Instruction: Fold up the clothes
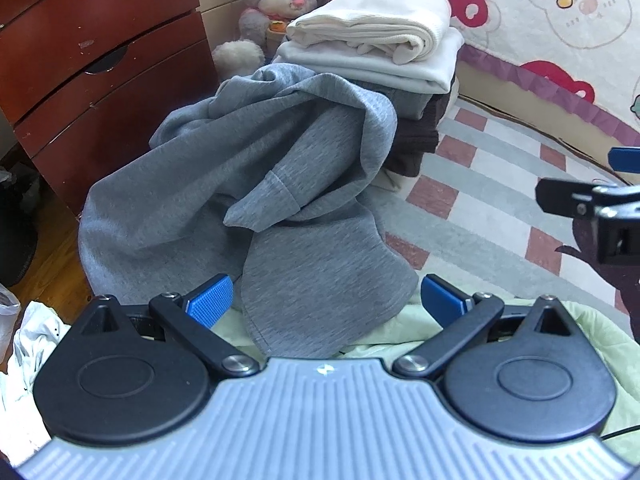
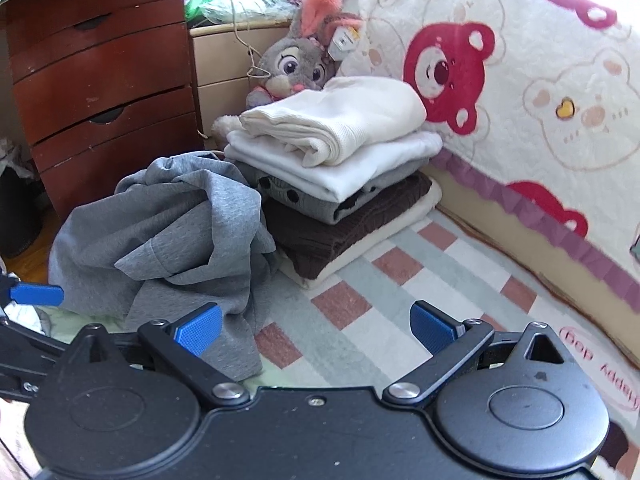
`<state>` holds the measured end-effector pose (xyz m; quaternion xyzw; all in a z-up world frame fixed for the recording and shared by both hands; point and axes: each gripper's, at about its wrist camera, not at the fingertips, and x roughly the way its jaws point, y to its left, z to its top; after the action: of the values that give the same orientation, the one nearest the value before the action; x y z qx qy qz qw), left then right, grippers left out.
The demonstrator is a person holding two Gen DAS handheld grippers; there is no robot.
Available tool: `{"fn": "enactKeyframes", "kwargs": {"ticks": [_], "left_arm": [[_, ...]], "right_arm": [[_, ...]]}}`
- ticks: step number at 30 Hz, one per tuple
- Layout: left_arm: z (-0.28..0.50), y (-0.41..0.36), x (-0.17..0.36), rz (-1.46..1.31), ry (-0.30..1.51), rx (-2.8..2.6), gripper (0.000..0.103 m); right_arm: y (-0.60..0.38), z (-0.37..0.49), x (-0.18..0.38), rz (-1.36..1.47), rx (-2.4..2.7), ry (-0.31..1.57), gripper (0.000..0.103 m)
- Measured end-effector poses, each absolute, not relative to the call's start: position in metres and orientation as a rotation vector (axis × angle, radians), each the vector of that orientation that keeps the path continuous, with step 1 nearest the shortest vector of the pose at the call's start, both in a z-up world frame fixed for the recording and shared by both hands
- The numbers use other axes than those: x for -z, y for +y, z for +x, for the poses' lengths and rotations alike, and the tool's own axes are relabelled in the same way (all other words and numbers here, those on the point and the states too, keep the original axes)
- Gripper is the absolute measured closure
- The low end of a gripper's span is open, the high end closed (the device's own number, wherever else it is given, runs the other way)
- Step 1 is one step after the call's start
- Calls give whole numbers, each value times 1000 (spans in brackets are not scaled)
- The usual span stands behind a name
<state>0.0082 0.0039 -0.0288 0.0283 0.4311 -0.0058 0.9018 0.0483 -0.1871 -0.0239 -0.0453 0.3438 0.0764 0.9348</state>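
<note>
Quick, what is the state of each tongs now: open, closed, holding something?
Left tongs: open, holding nothing; the grey garment lies just ahead.
Right tongs: open, holding nothing.

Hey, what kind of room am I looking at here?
Most likely a bedroom. A checked bedsheet carries a stack of folded clothes beside a crumpled grey garment, a plush rabbit sits behind the stack, and a red-brown wooden chest of drawers stands alongside.
</note>
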Motion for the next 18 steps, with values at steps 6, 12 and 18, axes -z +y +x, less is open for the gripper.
{"fn": "enactKeyframes", "kwargs": {"ticks": [6, 12, 18], "left_arm": [[9, 6, 30, 44, 901, 21, 1], [10, 8, 31, 34, 904, 23, 1], [10, 12, 35, 27, 908, 24, 1]], "right_arm": [[-187, 49, 23, -99, -157, 699, 2], [-188, 49, 24, -85, -163, 710, 2], [-190, 50, 31, -32, -194, 718, 2]]}}
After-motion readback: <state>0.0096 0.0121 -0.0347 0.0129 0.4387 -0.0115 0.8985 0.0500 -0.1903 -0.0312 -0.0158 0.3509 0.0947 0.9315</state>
